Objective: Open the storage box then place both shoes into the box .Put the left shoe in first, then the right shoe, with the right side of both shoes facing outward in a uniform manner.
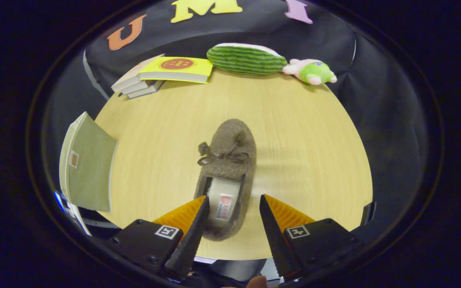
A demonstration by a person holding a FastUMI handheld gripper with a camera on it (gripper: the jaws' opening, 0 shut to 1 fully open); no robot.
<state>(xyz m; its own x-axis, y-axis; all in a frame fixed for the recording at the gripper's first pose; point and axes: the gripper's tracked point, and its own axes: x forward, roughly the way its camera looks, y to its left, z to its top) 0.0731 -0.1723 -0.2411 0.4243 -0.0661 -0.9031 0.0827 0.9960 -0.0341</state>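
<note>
One brown felt shoe point(230, 148) with a small bow lies on the wooden table point(310, 132), toe pointing away from me. Its heel end sits between my fingers. My gripper point(233, 197) is open: the left fingertip point(202, 204) overlaps the left rim of the shoe's opening, and the right fingertip point(265, 204) stands just off the shoe's right side with a small gap. The shoe rests flat on the table. A grey-green storage box point(88, 168) with a pale rim stands at the table's left edge, well left of the fingers; I cannot tell how far it is open.
At the table's far edge lie a stack of books point(162, 74) with a yellow cover on top, a green striped plush point(246, 59) and a small pink and green soft toy point(312, 72). Bare wood lies either side of the shoe.
</note>
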